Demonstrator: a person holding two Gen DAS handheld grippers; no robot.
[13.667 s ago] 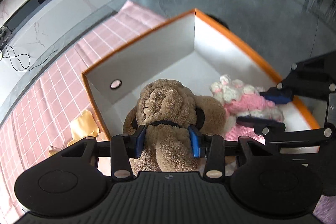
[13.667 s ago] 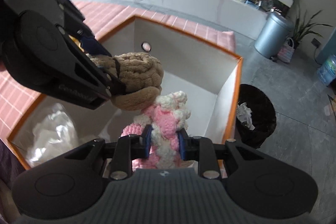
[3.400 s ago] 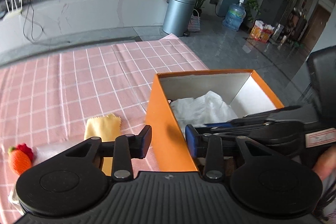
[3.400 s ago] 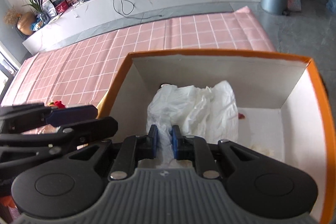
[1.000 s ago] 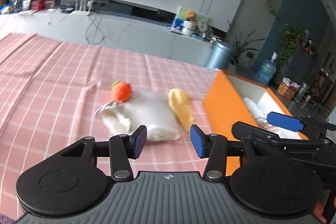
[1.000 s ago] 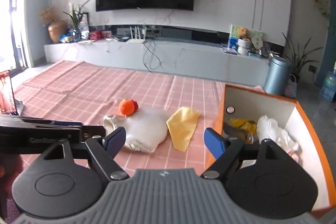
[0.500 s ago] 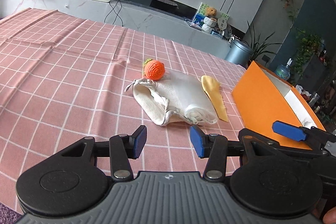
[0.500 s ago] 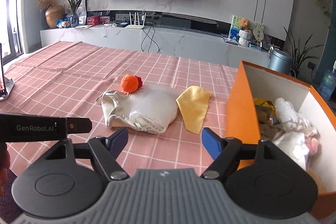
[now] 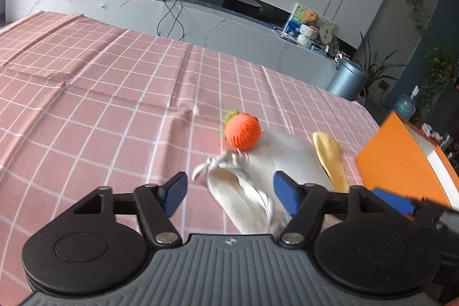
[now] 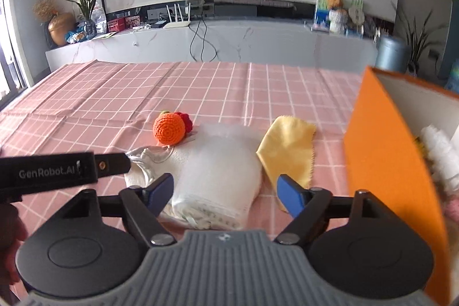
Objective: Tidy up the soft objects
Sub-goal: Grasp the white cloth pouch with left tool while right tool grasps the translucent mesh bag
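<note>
A white folded garment (image 10: 218,171) lies on the pink checked tablecloth; it also shows in the left wrist view (image 9: 252,191). An orange crocheted ball (image 10: 168,128) rests at its far left edge, also in the left wrist view (image 9: 242,131). A yellow cloth (image 10: 289,145) lies to its right, next to the orange box (image 10: 381,151). My left gripper (image 9: 231,194) is open, just over the garment's near end. My right gripper (image 10: 225,191) is open, wide around the garment's near edge. Neither holds anything.
The orange box (image 9: 401,162) stands at the right with white soft things (image 10: 439,151) inside. The left gripper's arm (image 10: 57,171) crosses the right wrist view at the left. A red crocheted piece (image 10: 186,121) sits behind the ball. A white counter (image 10: 200,45) runs beyond the table.
Both grippers have moved forward and lower toward the white garment. The left gripper's jaws have opened wider. The box has slid toward the right edge of both views.
</note>
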